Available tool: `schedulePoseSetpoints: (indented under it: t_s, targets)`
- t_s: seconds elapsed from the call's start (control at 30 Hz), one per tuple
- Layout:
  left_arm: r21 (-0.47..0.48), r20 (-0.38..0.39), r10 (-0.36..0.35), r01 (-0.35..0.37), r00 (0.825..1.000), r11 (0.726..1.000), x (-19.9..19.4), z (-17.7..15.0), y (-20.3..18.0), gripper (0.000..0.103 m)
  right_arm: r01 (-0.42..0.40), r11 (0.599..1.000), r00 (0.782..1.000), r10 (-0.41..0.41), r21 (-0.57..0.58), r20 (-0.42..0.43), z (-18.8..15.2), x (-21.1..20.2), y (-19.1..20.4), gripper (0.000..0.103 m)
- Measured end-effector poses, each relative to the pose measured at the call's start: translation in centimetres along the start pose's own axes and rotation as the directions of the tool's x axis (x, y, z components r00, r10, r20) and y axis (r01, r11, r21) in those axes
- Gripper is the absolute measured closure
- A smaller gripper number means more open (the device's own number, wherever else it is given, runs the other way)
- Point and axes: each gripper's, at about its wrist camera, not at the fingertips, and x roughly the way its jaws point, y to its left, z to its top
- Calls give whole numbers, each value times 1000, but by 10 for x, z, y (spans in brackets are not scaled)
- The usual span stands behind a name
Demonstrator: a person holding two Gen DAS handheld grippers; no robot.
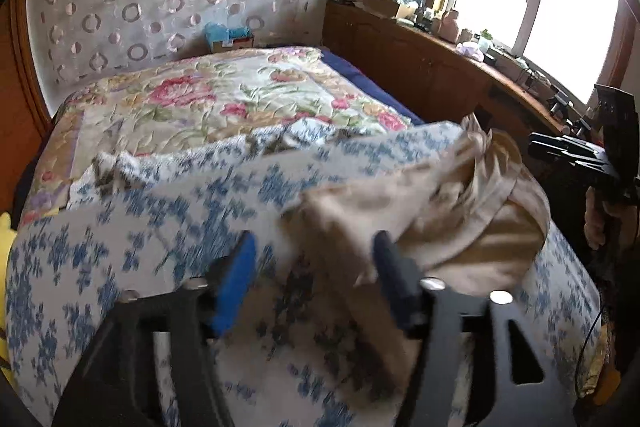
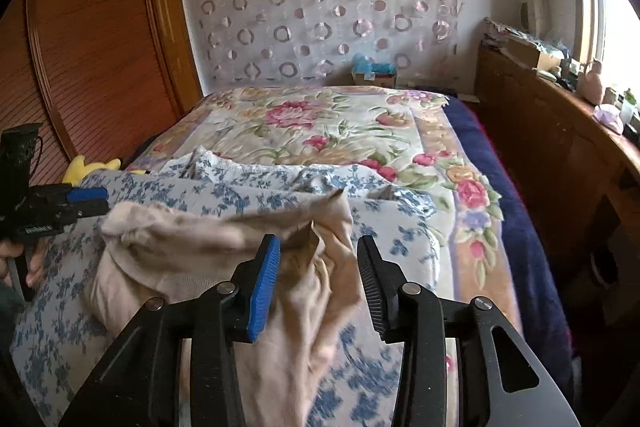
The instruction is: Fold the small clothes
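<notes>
Both tongs, left (image 1: 314, 259) and right (image 2: 318, 259), agape.

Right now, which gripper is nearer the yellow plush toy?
Left. The left gripper sits just right of the yellow plush toy; the right gripper is further right, over the beige garment.

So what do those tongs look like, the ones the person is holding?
Both tongs look alike: the left tongs and right tongs have flat black plastic arms with triangle cut-outs and round silver bolts. Each has two ribbed fingers, one with a bright blue pad and one with a black pad. No sleeve shows.
</notes>
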Motion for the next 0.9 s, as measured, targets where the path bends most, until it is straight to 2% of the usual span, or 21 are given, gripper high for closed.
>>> schedulePoseSetpoints:
  t_s: [0.17,0.27,0.43,0.63,0.67,0.7,0.73,0.9]
  targets:
    - [15,-79,12,-11,997,1000,15,-17,5,34,31,998,995,-35,-50,-92,-17,5,1,60]
    - [32,-104,14,-11,994,999,26,-17,0,34,19,998,992,-26,-59,-121,-12,14,3,60]
    - [86,-102,11,-2,995,996,41,-3,-12,34,-3,995,992,-10,-101,-128,10,36,8,60]
    - [82,-94,14,-6,995,997,54,13,-7,34,-41,987,995,25,-158,-99,33,56,9,60]
    - [79,-93,9,-2,996,997,56,14,-5,34,-67,985,994,53,-157,-93,35,57,9,63]
    - [64,-99,11,-4,995,998,60,17,-1,34,-110,982,991,97,-155,-87,35,58,8,89]
    - [54,-98,5,0,995,999,62,19,2,34,-139,978,989,127,-154,-82,36,58,7,100]
    - [-12,-80,19,-20,997,1000,67,27,16,34,-171,984,985,171,-55,3,39,53,-15,100]
